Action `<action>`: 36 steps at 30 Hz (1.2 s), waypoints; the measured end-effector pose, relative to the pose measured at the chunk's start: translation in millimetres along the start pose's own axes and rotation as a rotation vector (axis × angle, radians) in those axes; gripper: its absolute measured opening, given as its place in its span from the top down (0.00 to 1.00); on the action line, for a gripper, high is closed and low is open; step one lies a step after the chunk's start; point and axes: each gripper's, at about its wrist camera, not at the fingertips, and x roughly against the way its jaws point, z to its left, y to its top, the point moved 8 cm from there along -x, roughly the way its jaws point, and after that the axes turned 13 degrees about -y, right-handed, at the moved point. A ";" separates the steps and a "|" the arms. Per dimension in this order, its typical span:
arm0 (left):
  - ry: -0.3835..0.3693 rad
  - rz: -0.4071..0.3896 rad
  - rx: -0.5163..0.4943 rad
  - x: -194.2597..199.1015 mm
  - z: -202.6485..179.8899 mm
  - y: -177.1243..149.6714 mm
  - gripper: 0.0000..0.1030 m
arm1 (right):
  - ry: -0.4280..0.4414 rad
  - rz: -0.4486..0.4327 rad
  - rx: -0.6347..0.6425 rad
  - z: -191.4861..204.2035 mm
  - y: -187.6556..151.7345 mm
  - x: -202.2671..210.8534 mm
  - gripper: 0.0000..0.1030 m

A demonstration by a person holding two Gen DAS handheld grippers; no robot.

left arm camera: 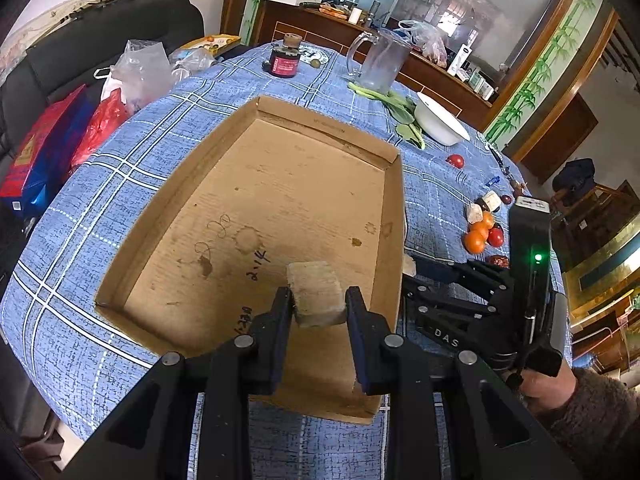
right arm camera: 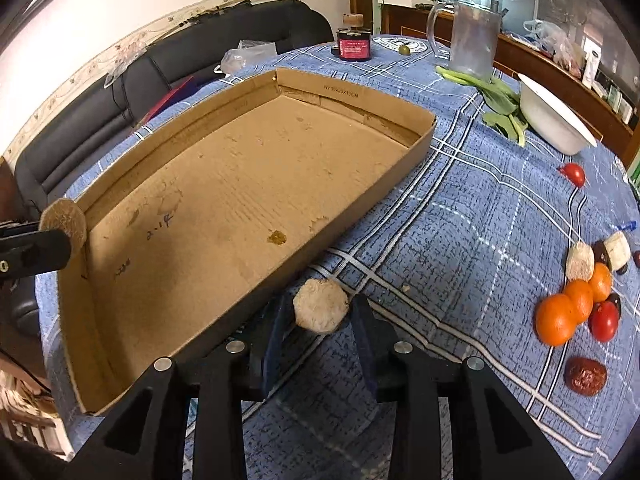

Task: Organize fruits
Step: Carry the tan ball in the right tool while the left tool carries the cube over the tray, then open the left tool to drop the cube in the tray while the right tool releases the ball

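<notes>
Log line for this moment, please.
left hand-held gripper: shut on beige chunk over cardboard tray | right hand-held gripper: around pale chunk, outside tray

My matt black plastic claw (left arm camera: 318,300); rough, fibrous beige chunk (left arm camera: 318,294); matt, stained cardboard tray (left arm camera: 394,208); woven blue plaid cloth (left arm camera: 100,208); glossy oranges (right arm camera: 556,318).

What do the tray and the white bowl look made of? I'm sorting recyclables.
The tray looks like plain brown corrugated cardboard, matte, with stains and pen marks on its floor. The white bowl is smooth and slightly glossy, probably plastic, possibly glazed ceramic; the pictures don't settle it.
</notes>
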 end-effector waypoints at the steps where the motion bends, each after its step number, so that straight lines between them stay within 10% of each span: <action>1: 0.002 0.001 0.000 -0.4 -0.1 -0.6 0.74 | -0.016 -0.004 0.007 -0.8 0.5 -0.3 0.71; 16: 0.012 -0.014 0.032 1.8 15.8 1.1 0.74 | 0.000 -0.058 -0.042 -13.1 11.7 71.1 0.71; 36: 0.093 0.025 0.069 -11.0 85.5 2.7 0.74 | 0.067 0.059 0.044 80.4 27.7 1.9 0.70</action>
